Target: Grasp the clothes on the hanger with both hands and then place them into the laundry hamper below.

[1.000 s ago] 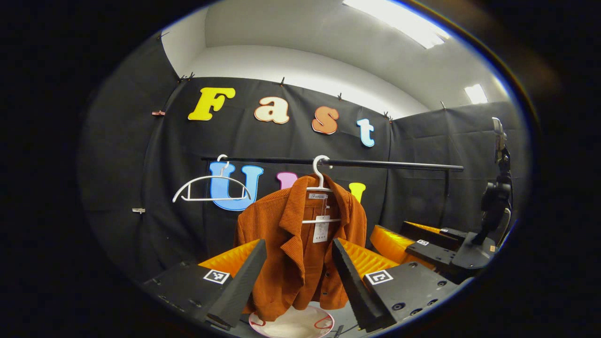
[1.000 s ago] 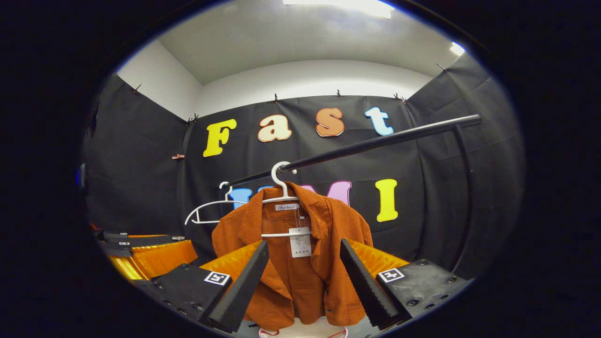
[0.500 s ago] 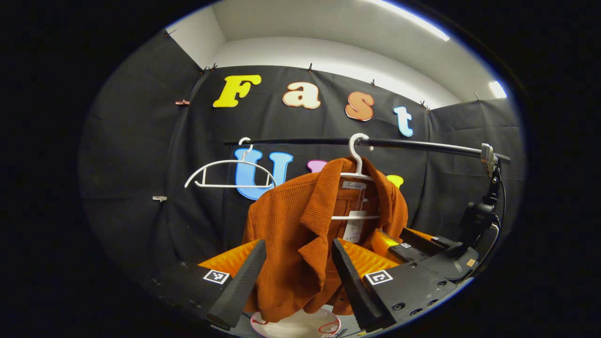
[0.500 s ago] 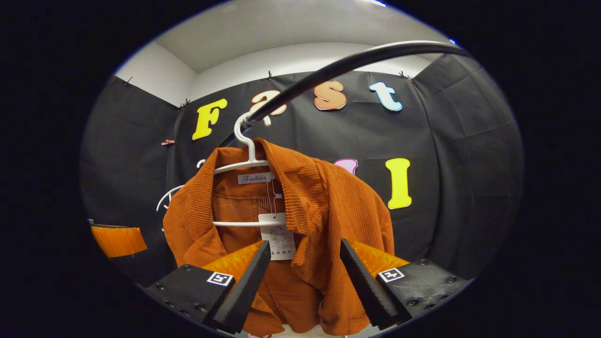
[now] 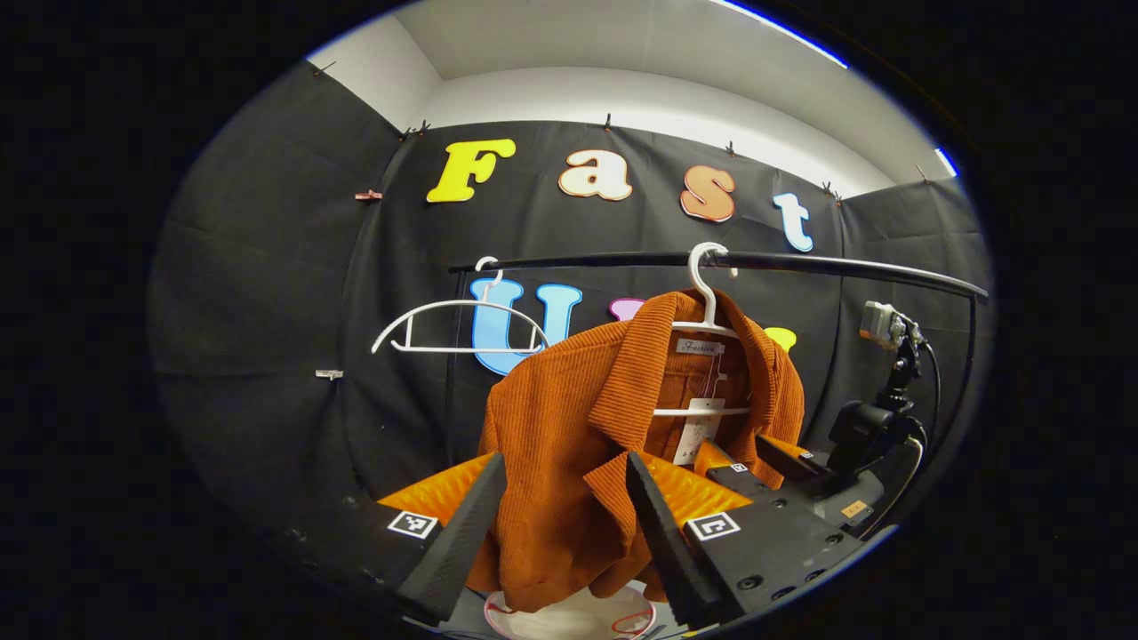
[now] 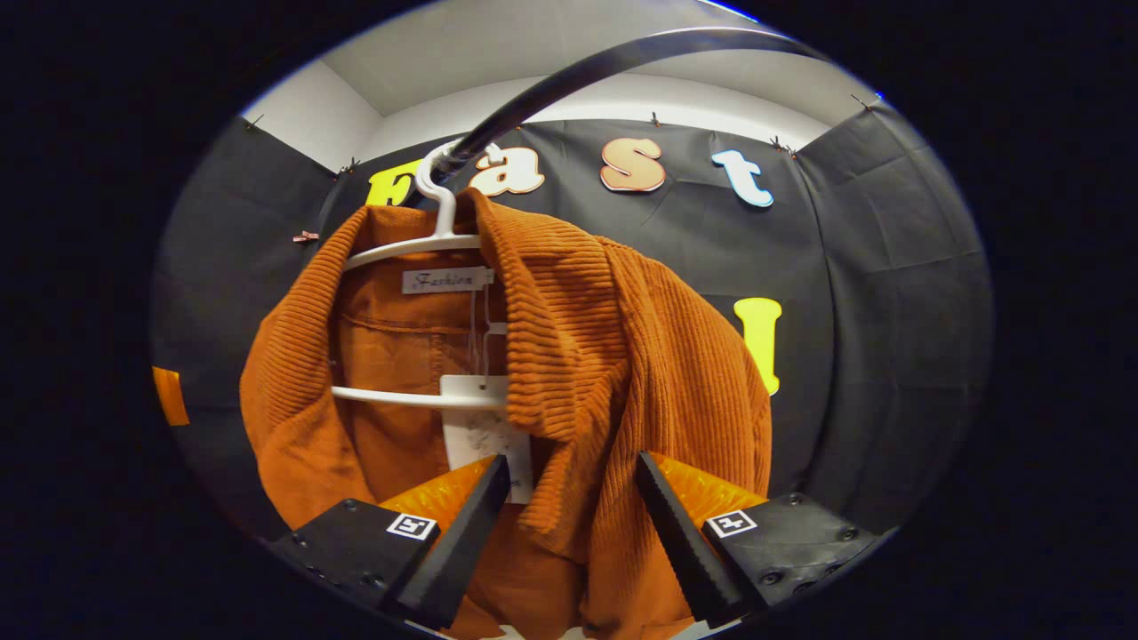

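Change since a second ago: both grippers have drawn closer to the jacket; in the right gripper view it now looms large, and the rail has swung overhead. In the left gripper view the jacket has shifted rightward and the right gripper has moved in beside its far side.

Count:
- One jacket (image 5: 578, 462), rust-brown corduroy, hanging on a white hanger (image 5: 707, 307) from the black rail (image 5: 800, 264). Paper tag (image 6: 480, 436) dangling inside the collar, across the hanger's lower bar.
- Two hangers in all: the second, a bare hanger (image 5: 458, 324), hangs on the same rail, well apart from the jacket.
- One hamper (image 5: 569, 613), a white rim with red trim, directly under the jacket's hem.
- Two grippers.

Jaws:
- Left gripper (image 5: 560, 524): spread wide, nothing gripped. The jacket's lapel and front panel hang in the gap between the fingers; whether the cloth touches either finger cannot be told.
- Right gripper (image 6: 569, 524): spread wide, nothing gripped. The collar edge and front panel sit between the fingers; contact cannot be told. It also appears in the left gripper view, beside the jacket's far shoulder.
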A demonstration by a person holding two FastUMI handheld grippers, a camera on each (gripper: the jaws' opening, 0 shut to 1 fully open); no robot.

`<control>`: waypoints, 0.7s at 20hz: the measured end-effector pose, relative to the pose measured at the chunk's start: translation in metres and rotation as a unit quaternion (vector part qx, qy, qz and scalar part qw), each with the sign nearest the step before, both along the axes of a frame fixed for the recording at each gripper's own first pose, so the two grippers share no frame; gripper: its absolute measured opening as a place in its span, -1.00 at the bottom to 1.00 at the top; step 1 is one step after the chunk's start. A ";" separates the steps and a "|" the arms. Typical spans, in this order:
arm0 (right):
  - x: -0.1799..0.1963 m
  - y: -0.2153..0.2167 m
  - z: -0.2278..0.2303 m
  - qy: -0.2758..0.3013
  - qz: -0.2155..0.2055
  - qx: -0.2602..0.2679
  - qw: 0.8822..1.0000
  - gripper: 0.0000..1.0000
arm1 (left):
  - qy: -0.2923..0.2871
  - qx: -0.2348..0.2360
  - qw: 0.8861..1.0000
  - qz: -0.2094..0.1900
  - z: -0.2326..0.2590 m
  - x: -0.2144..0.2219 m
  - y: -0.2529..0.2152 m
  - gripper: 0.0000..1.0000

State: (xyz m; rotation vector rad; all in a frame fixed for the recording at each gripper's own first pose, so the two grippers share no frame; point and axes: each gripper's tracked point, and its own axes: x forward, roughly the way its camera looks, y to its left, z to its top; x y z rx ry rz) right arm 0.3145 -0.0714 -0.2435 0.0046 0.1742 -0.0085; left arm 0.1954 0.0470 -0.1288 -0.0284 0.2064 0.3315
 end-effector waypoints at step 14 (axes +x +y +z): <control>0.038 -0.065 -0.004 -0.019 0.004 -0.009 1.000 -0.81 | 0.022 0.000 1.000 0.008 -0.032 0.030 0.002 0.72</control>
